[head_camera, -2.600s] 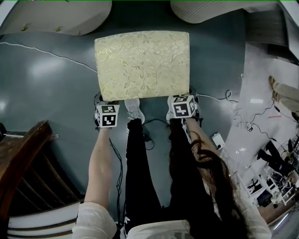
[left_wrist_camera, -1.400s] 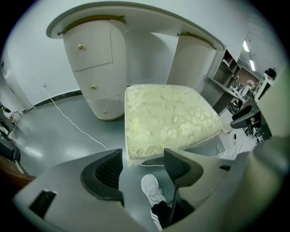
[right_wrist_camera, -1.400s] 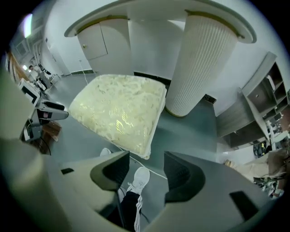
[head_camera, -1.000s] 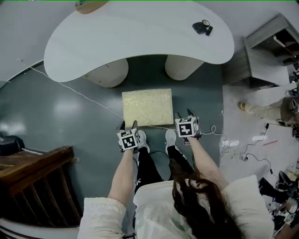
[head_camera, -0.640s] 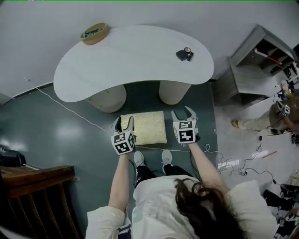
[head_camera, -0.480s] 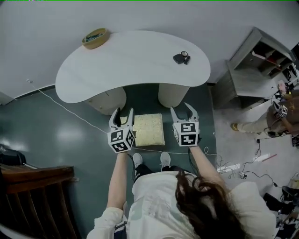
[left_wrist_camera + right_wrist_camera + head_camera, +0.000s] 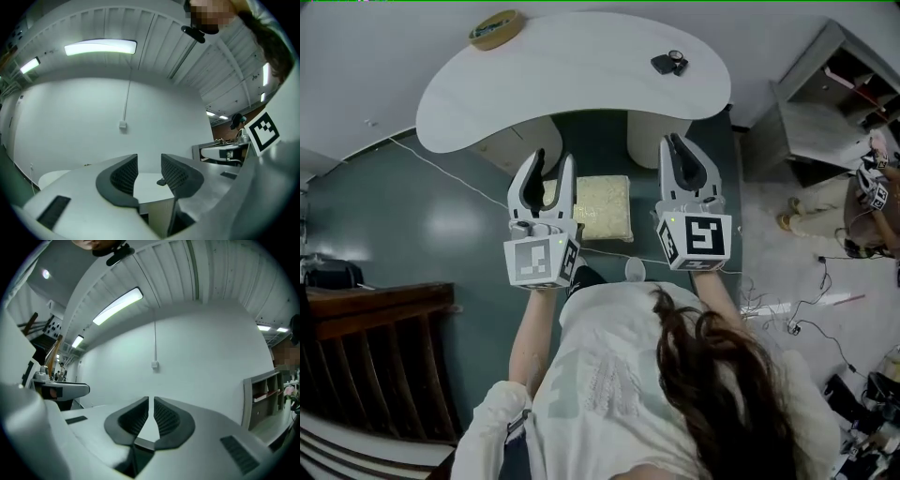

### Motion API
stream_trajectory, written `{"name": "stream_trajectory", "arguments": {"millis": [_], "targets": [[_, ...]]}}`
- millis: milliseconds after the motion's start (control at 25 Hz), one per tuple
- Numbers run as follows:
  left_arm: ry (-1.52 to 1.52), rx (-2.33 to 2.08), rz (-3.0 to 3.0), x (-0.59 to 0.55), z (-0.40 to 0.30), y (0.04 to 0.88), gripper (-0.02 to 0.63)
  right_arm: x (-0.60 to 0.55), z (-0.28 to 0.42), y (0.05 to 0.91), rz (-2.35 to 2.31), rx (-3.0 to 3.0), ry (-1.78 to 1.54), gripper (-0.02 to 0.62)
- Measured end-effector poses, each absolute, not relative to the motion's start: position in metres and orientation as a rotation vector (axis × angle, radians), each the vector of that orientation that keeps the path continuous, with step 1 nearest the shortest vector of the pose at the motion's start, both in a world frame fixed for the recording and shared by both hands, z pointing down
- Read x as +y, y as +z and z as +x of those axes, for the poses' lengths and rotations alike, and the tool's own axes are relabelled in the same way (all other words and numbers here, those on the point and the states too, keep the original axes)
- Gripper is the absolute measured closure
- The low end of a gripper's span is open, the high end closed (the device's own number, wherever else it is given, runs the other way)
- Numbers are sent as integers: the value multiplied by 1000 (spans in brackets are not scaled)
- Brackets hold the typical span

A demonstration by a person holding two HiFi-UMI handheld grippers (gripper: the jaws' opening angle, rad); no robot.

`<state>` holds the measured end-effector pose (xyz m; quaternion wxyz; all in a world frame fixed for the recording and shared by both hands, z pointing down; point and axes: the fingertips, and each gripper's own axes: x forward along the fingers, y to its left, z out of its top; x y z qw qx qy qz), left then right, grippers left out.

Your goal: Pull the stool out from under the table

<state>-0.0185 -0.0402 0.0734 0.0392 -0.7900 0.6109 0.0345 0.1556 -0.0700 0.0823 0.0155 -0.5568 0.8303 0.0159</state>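
The stool [image 7: 604,207], a cushion with a pale gold flowered top, stands on the dark floor just in front of the white curved table [image 7: 581,64]. Both grippers are held high above it and point level at the white wall. My left gripper [image 7: 551,164] [image 7: 149,165] has a clear gap between its jaws, which have just been closing, and nothing lies between them. My right gripper [image 7: 679,148] [image 7: 151,407] has also just been closing. Its jaws stand almost together with only a thin slit and hold nothing.
A tan bowl [image 7: 497,28] and a small dark object [image 7: 667,63] sit on the table. Two pale pedestals [image 7: 649,139] carry it. A cable [image 7: 450,176] crosses the floor. Dark wooden furniture [image 7: 375,347] stands at left, a grey shelf unit [image 7: 830,89] at right.
Both grippers have let go of the stool's near edge and risen high as the person stood up. Their jaws have narrowed, the right almost fully. The stool stays on the floor.
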Motion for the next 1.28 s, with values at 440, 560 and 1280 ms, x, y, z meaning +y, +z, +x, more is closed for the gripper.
{"name": "stream_trajectory", "arguments": {"millis": [440,560,1280], "targets": [[77,1900,-2323,3,-3,76,580,-29,166,105,-1688,2650,-1,565],[68,1922,-2319,4,-2,79,580,-26,168,105,-1683,2661,27,565],[73,1934,-2331,-9,4,78,580,-34,183,106,-1688,2689,38,565]]}}
